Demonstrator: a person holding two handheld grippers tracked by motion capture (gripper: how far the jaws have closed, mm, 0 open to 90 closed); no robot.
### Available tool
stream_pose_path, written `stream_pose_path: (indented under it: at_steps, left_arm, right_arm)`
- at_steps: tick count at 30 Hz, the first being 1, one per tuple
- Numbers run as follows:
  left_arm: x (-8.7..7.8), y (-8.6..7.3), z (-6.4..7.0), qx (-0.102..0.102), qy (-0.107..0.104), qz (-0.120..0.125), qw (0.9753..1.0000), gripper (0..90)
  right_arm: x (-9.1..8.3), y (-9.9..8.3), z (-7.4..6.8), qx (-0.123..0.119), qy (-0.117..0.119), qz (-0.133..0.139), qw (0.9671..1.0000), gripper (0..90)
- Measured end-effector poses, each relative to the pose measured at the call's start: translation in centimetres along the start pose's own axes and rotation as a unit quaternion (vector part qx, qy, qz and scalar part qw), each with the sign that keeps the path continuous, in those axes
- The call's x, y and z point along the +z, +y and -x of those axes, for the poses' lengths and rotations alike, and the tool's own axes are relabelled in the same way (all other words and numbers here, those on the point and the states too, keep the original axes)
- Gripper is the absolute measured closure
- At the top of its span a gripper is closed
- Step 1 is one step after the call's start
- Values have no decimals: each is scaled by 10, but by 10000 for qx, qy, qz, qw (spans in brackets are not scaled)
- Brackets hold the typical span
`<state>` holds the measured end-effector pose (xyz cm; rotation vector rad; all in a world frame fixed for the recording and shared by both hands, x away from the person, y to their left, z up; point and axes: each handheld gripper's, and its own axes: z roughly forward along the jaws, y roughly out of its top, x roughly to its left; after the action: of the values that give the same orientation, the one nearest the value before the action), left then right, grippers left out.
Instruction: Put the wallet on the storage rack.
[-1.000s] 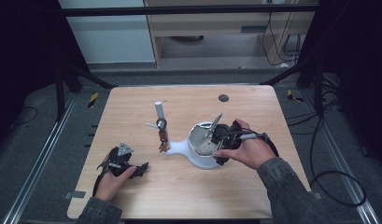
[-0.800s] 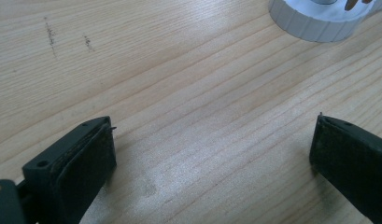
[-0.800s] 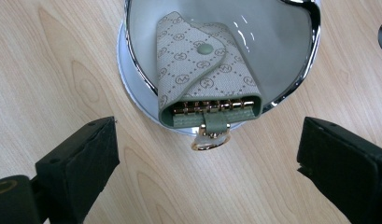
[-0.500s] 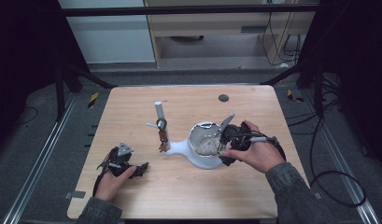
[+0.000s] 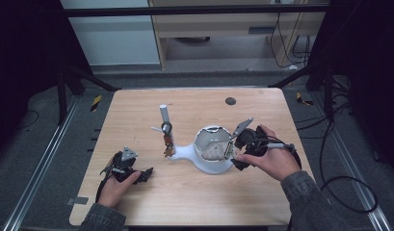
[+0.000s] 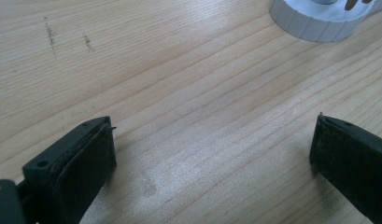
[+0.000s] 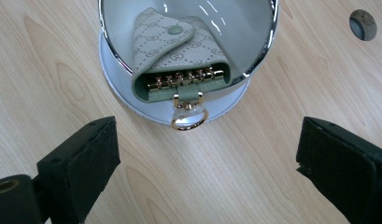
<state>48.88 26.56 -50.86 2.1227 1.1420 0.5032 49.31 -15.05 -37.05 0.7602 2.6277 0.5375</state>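
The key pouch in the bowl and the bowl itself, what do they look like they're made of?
The key pouch looks like woven or coated canvas: a matte, pale green printed pattern, with shiny gold-coloured metal hooks and ring. The bowl looks like glossy white ceramic or plastic, reflecting light, with a mirror-bright, probably metal rim.

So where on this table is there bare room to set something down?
Free: the far strip behind the white post, the near edge between the two hands, and the left side. Crowded: the middle, around the white dish with the key pouch and right hand-held gripper.

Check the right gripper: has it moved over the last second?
Yes. In the high view the right gripper has backed off rightward from the white dish, from over its bowl to its right rim, jaws open.
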Motion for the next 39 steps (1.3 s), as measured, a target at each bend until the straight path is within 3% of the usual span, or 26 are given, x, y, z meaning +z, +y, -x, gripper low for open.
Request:
stream_pose_path:
  at_steps: [23, 39]
  left_arm:
    - [0, 0, 0, -2, -3, 1, 10000, 0]
    - [0, 0, 0, 5, -5, -2, 10000, 0]
  right_arm:
    - [-2, -26, 14, 452, -132, 369, 9982, 56]
    - [13, -51, 23, 810, -295, 586, 9946, 58]
